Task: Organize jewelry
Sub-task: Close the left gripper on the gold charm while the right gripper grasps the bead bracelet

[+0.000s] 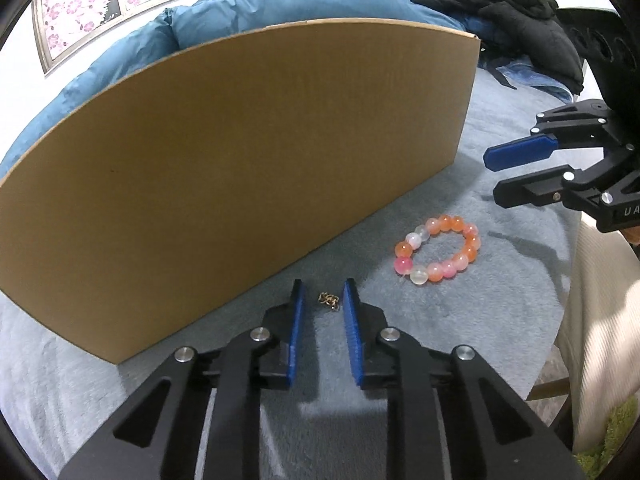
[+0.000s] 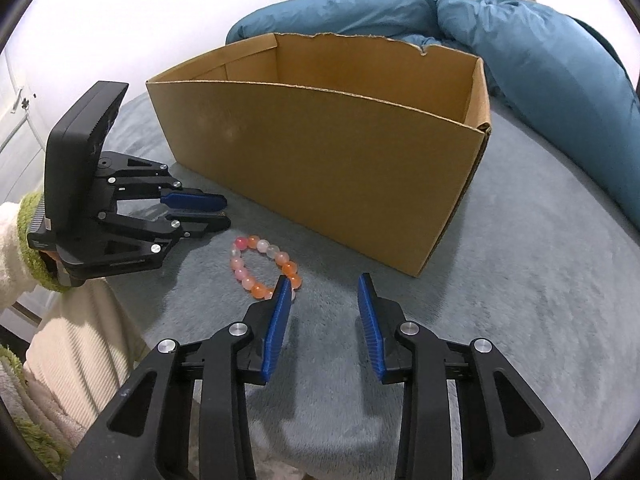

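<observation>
A small gold chain (image 1: 329,301) lies bunched on the grey blanket, just in front of and between the tips of my left gripper (image 1: 324,290), which is open around it without touching. A bracelet of orange, pink and white beads (image 1: 438,249) lies to the right; it also shows in the right wrist view (image 2: 262,264). My right gripper (image 2: 325,285) is open and empty, its left finger (image 2: 280,312) just beside the bracelet. In the left wrist view the right gripper (image 1: 490,178) hovers above and right of the bracelet. In the right wrist view the left gripper (image 2: 224,212) sits low at the left.
An open cardboard box (image 2: 320,152) stands on the grey blanket (image 2: 520,280) behind the jewelry; its front wall (image 1: 240,140) fills the left wrist view. A blue duvet (image 2: 540,48) lies behind it, black clothes (image 1: 500,0) at the far right. The bed edge is near my sleeve (image 2: 60,340).
</observation>
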`<act>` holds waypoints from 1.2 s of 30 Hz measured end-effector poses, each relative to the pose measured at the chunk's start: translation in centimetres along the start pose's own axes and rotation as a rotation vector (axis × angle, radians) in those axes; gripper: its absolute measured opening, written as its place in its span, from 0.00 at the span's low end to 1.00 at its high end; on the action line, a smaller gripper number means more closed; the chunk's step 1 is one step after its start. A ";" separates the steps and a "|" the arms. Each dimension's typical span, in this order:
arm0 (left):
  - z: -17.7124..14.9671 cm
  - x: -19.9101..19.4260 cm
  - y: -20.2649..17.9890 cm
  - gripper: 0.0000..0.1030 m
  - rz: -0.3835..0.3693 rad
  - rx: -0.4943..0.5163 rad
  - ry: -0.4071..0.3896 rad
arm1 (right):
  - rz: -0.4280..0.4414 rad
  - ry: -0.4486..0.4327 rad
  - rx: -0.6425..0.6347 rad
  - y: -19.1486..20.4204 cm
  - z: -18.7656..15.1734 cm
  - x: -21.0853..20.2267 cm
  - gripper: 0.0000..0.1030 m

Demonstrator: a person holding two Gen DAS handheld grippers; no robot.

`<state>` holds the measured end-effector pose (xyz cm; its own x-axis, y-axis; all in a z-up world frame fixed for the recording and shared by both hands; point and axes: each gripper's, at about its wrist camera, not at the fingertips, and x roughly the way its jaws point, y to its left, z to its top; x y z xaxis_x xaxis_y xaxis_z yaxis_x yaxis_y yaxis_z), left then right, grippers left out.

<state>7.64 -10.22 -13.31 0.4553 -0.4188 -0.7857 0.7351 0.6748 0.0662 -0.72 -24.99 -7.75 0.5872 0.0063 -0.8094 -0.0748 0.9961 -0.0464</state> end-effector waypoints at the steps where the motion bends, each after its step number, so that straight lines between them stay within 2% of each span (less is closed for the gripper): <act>1: 0.0 0.1 0.0 0.15 0.000 0.003 0.002 | 0.002 0.002 -0.002 0.1 0.3 0.2 0.30; 9: 0.3 0.3 0.0 0.04 0.020 0.030 0.019 | 0.036 -0.003 -0.066 0.9 1.3 0.5 0.28; 20: 0.5 0.1 -0.3 0.04 0.053 0.031 0.035 | 0.046 0.031 -0.166 2.4 1.7 2.7 0.23; 27: 0.6 0.2 -0.7 0.04 0.058 0.032 0.038 | 0.048 0.074 -0.184 2.3 1.9 4.7 0.15; 31: 0.6 0.3 -0.7 0.04 0.058 0.031 0.039 | 0.044 0.089 -0.194 2.3 1.7 4.9 0.09; 36: 0.6 0.3 -0.7 0.04 0.058 0.030 0.038 | 0.012 0.092 -0.207 2.5 1.6 4.5 0.08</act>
<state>7.50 -11.17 -13.22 0.4782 -0.3559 -0.8029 0.7232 0.6783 0.1300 2.99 -22.30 -10.58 0.5097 0.0003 -0.8604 -0.2504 0.9567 -0.1481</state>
